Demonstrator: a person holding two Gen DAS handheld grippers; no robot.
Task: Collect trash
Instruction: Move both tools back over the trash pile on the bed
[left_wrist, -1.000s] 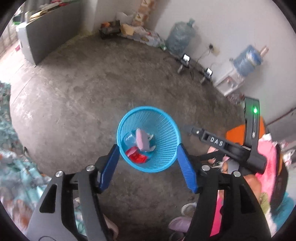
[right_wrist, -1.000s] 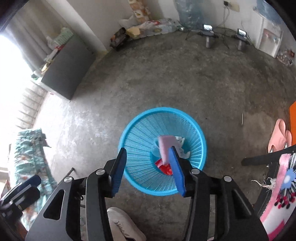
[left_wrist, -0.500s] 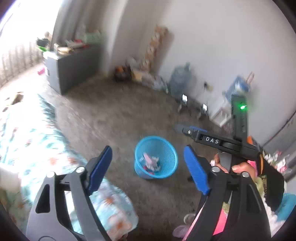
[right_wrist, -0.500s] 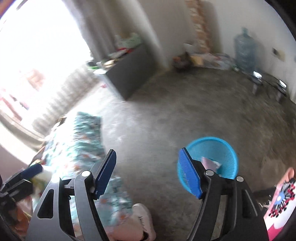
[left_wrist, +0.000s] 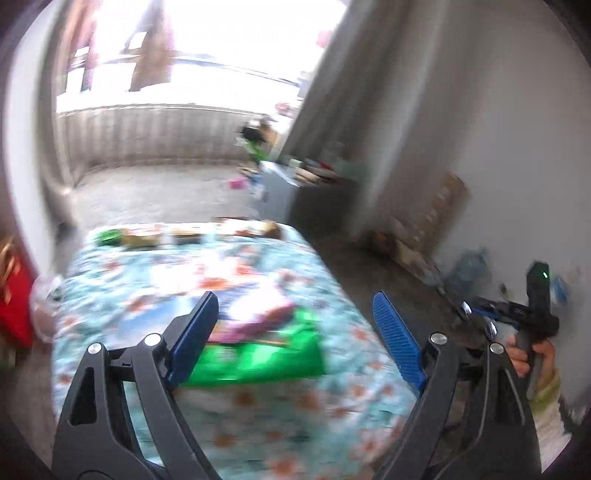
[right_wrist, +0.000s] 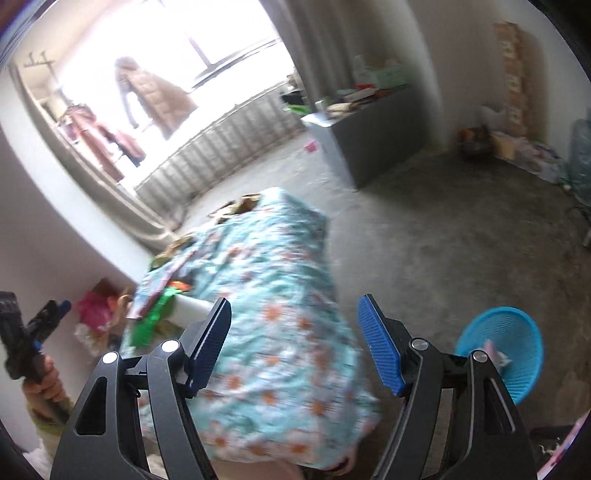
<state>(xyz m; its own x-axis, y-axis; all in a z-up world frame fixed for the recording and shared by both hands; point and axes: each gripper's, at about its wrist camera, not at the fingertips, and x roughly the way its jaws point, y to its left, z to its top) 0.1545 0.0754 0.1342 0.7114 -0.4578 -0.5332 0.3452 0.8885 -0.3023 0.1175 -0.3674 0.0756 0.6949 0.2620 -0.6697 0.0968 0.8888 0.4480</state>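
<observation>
Left tongs (left_wrist: 291, 334): blades wide apart, nothing between them; jaws have just been opening, the last of it small; they hang above the bed (left_wrist: 258, 413), which is the landmark here. Right tongs (right_wrist: 293, 341): blades also well apart and empty; jaws have just been opening, now steady; over the bed's near corner.

Bed: floral teal cover, blurred in both views. On it, beyond the left tongs' blades, a green packet (left_wrist: 266, 360) lies flat; a pink-purple wrapper (left_wrist: 255, 319) rests on the packet's far edge, touching it. More litter along the bed's far end (left_wrist: 184, 236), too blurred to name. From the right wrist view, green and orange scraps (right_wrist: 162, 302) lie at the bed's left side.

Basket (right_wrist: 517, 354): blue, on the floor right of the bed, well apart from it; pale trash inside (right_wrist: 496, 354), partly hidden by the right tongs' arm.

Hand (left_wrist: 528, 356) gripping the right tongs' handle shows right of the bed; hand (right_wrist: 48, 384) on the left tongs' handle shows left of it.
</observation>
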